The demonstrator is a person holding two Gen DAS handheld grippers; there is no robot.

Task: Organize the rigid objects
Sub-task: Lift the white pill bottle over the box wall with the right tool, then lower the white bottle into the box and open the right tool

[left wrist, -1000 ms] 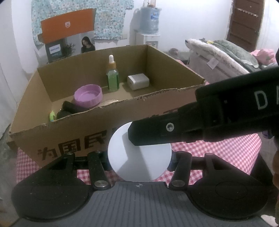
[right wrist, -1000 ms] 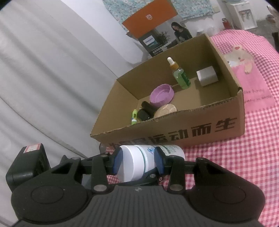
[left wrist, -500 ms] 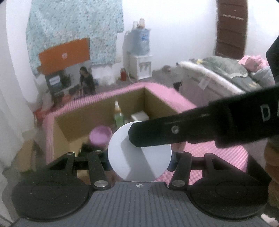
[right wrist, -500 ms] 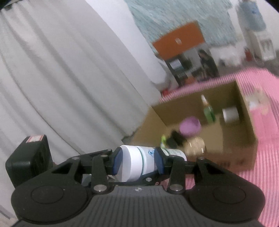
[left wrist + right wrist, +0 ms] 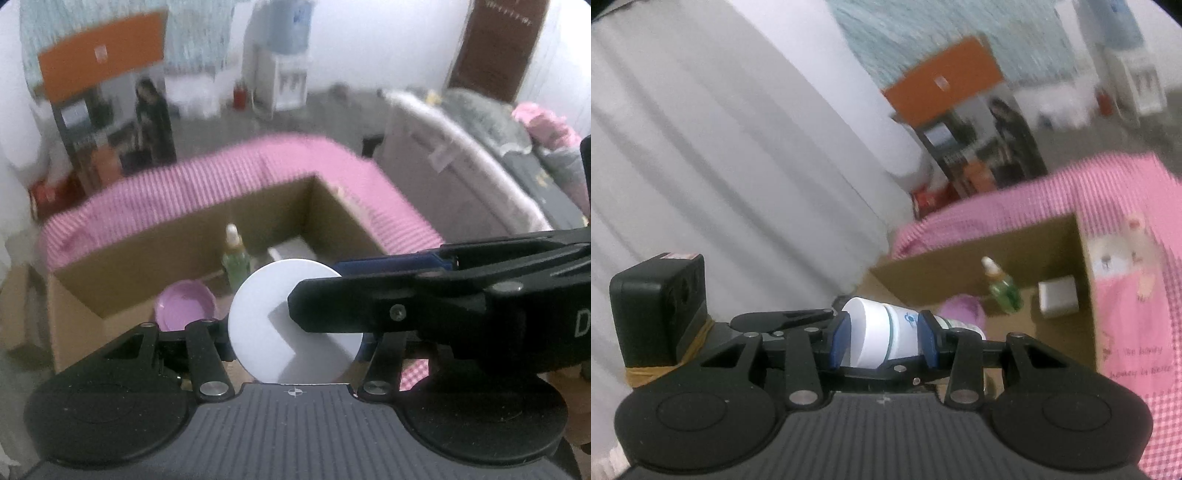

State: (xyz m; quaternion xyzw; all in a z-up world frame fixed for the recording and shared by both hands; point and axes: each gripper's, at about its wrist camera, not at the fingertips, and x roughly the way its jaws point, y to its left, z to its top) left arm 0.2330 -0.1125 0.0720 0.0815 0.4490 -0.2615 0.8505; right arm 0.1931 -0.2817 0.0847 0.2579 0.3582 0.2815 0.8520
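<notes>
Both tongs clench one white bottle (image 5: pixel 882 338): the right tongs (image 5: pixel 884 341) grip its barrel, long axis pointing forward, while the left tongs (image 5: pixel 295 332) clamp its round base crosswise; the bottle hangs above the open cardboard box (image 5: pixel 92 269), which lies ahead and below

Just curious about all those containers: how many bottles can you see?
2. A white bottle gripped by both hand-held grippers above the box, and a green dropper bottle standing inside the cardboard box. Others may be hidden.
</notes>
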